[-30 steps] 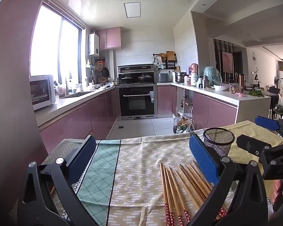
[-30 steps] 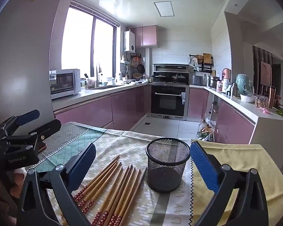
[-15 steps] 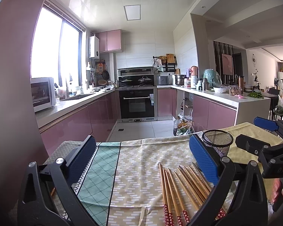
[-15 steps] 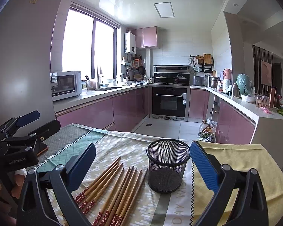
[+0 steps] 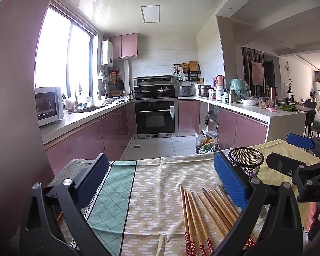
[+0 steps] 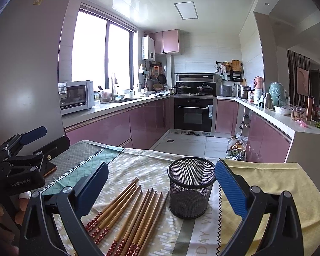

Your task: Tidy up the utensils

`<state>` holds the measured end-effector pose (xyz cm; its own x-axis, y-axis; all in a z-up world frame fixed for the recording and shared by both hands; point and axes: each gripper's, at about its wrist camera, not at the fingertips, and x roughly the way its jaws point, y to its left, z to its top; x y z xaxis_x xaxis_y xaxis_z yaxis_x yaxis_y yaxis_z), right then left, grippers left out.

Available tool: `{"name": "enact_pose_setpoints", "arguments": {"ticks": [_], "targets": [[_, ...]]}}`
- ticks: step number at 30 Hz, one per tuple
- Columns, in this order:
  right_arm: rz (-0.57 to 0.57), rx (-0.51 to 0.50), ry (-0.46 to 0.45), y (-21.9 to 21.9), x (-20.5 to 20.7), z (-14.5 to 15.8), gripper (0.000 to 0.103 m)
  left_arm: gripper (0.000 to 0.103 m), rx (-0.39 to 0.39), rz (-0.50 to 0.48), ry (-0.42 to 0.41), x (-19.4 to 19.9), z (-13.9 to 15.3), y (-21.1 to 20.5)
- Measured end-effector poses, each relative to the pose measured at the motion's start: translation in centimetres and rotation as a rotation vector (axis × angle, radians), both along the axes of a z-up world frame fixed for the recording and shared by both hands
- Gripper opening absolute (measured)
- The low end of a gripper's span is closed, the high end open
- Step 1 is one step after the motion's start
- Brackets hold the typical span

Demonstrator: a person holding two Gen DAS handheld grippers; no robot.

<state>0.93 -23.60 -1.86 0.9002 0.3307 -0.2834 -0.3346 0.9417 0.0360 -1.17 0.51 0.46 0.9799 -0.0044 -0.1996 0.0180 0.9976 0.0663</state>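
Both cameras have tilted up slightly since a second ago; nothing on the table has shifted.

Left wrist view: the left gripper hovers with jaws wide and empty over the tablecloth; the chopsticks lie fanned just beside its right finger, the mesh cup beyond. Right wrist view: the right gripper is wide and empty too, with the chopsticks just left of the upright cup. Sorting looks unstarted; next, one gripper must drop and pinch a chopstick.

Brown wooden chopsticks with red, white-flowered ends are seen beside a black wire-mesh cup. Teal lattice, beige dashed and yellow cloths are spread beneath.
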Motion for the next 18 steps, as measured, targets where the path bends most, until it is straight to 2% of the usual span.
{"name": "enact_pose_setpoints", "arguments": {"ticks": [18], "targets": [[0.012, 0.008, -0.002, 0.43, 0.2, -0.15, 0.097, 0.097, -0.002, 0.002, 0.0, 0.15, 0.02, -0.02]]}}
